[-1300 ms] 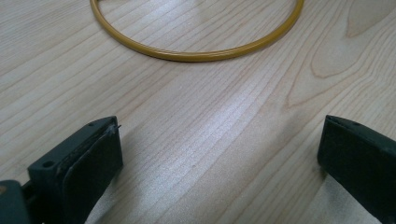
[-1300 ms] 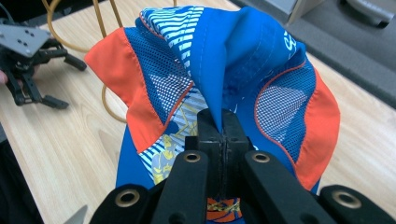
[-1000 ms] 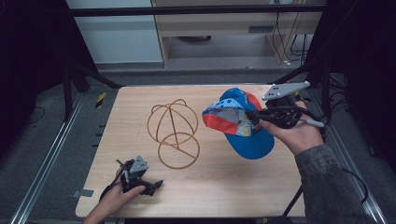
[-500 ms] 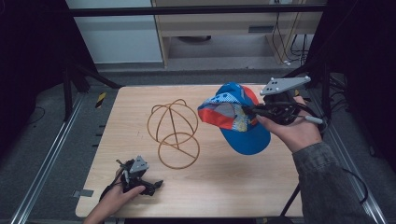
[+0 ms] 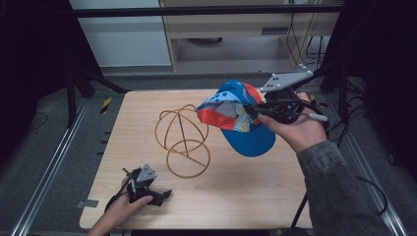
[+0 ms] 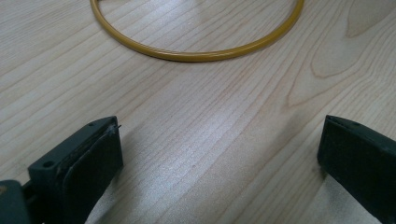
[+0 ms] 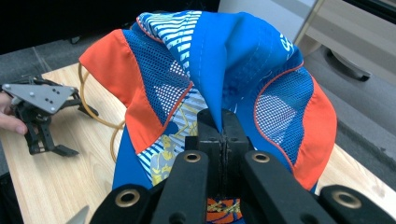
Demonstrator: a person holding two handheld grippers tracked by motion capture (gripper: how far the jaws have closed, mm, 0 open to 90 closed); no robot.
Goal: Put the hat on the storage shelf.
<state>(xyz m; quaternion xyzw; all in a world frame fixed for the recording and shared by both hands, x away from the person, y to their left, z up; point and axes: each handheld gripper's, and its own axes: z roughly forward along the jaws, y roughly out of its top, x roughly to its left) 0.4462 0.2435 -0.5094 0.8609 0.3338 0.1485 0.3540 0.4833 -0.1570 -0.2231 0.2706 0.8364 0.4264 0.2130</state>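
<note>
**Cap held just right of the wire stand**

The cap [image 5: 236,115] is held off the table [image 5: 275,196] by the right gripper [image 5: 258,110], whose jaws are clamped tight on a fold of blue fabric, as seen in the right gripper view [image 7: 219,135]. The wire stand [image 5: 183,140], a dome of 2 crossed hoops over a round base ring, is placed to the left of the cap and a little lower in the high view; the cap's crown edge is seen just over the dome's right side. The cap's brim is pointed down and toward the person. The right hand is judged the nearer one to the stand's dome.

The left gripper [image 5: 157,192] is rested on the table near its front-left corner, jaws wide apart with nothing between them, with the base ring [image 6: 196,51] ahead of it.

The table is pale wood and otherwise bare. Beyond it, grey floor, dark frame posts and a cabinet are seen.
</note>
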